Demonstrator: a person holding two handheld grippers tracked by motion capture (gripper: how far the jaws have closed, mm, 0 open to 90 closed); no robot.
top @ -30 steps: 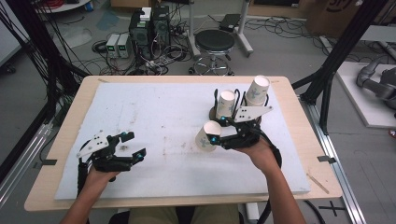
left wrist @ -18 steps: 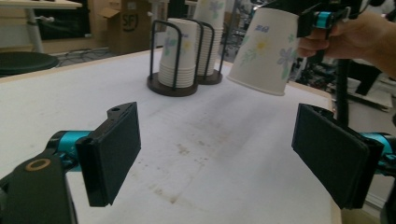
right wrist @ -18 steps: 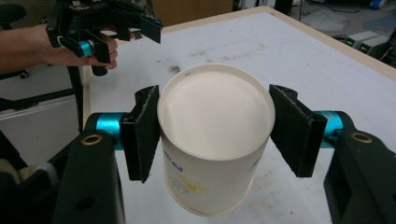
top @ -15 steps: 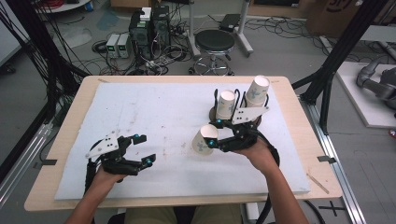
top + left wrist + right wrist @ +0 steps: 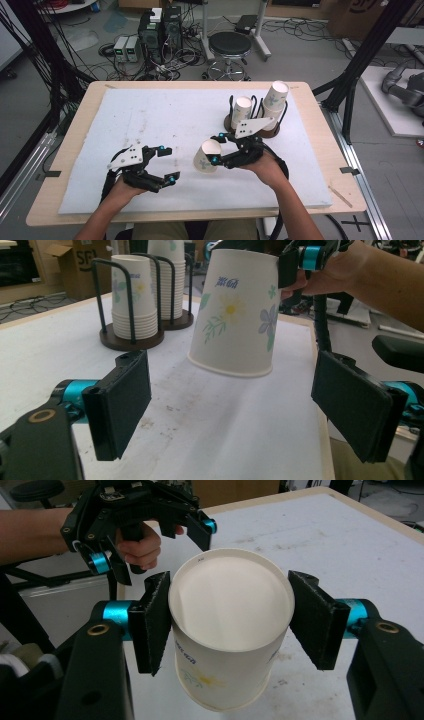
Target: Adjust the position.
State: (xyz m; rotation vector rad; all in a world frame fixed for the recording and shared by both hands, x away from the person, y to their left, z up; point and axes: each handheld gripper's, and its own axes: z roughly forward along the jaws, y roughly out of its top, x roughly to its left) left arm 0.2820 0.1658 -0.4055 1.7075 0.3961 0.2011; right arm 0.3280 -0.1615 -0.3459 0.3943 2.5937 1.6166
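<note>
Paper cup point(image 5: 206, 156), flower print, mouth down and tilted: clamped between the jaws of my right gripper point(image 5: 216, 148), lifted clear of the white mat point(image 5: 150, 115).

My left gripper point(image 5: 166, 163): jaws spread wide apart, nothing between them, just to the left of the cup.

Cup holder point(image 5: 256, 125), dark base with wire posts: just beyond my right gripper, holding two stacks of cups point(image 5: 241, 111).

Table point(image 5: 75, 125), wooden edge under the mat.
</note>
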